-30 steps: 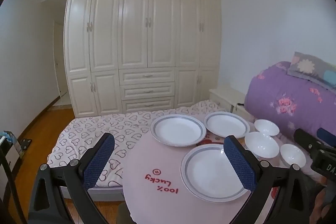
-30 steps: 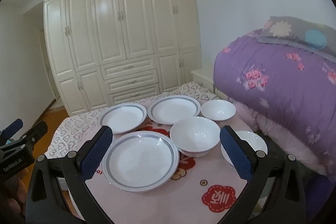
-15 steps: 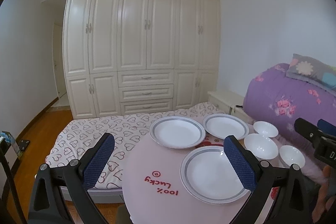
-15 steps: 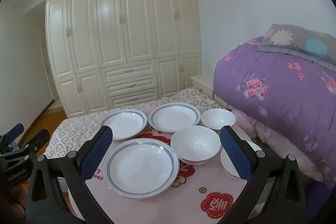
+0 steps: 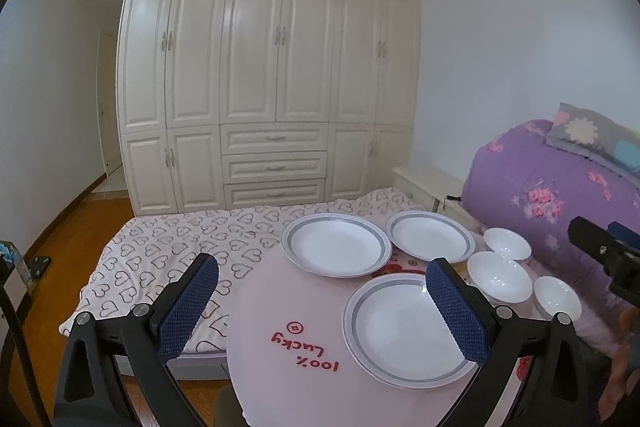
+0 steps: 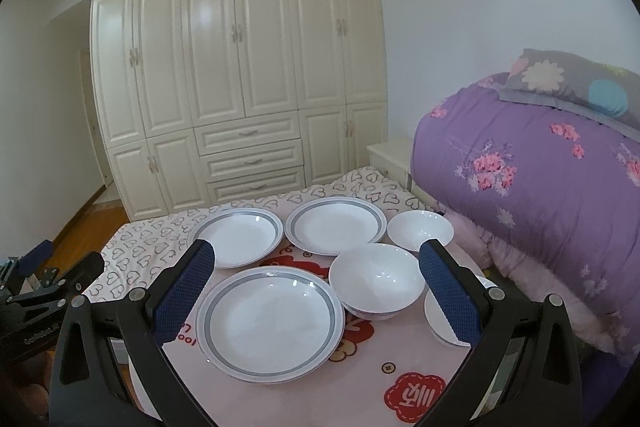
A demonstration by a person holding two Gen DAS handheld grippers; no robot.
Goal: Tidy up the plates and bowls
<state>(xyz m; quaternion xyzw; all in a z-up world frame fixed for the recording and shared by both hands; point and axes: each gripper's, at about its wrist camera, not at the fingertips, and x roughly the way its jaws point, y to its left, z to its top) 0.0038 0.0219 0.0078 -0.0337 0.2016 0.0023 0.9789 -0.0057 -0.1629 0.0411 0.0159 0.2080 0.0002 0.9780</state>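
Plates point(image 6: 269, 319) and bowls point(image 6: 377, 279) sit apart on a round pink desk point(image 6: 352, 383) printed with red marks, set on a heart-print bed point(image 5: 168, 251) before cream wardrobes point(image 5: 272, 67). Both tools point(image 5: 320, 311) point(image 6: 316, 295) hover, jaws apart, holding nothing.

Both views are evenly and softly lit, rather dim and cool in tone. The wardrobe point(image 6: 236, 75) doors carry pale glare patches, and small highlights sit on the plates point(image 6: 270, 321). Shadows are faint. Fisheye bending curves the wardrobe and walls, and black vignette fills the corners. Focus is fair throughout; the quilt point(image 5: 560, 195) looks slightly soft in the left view.
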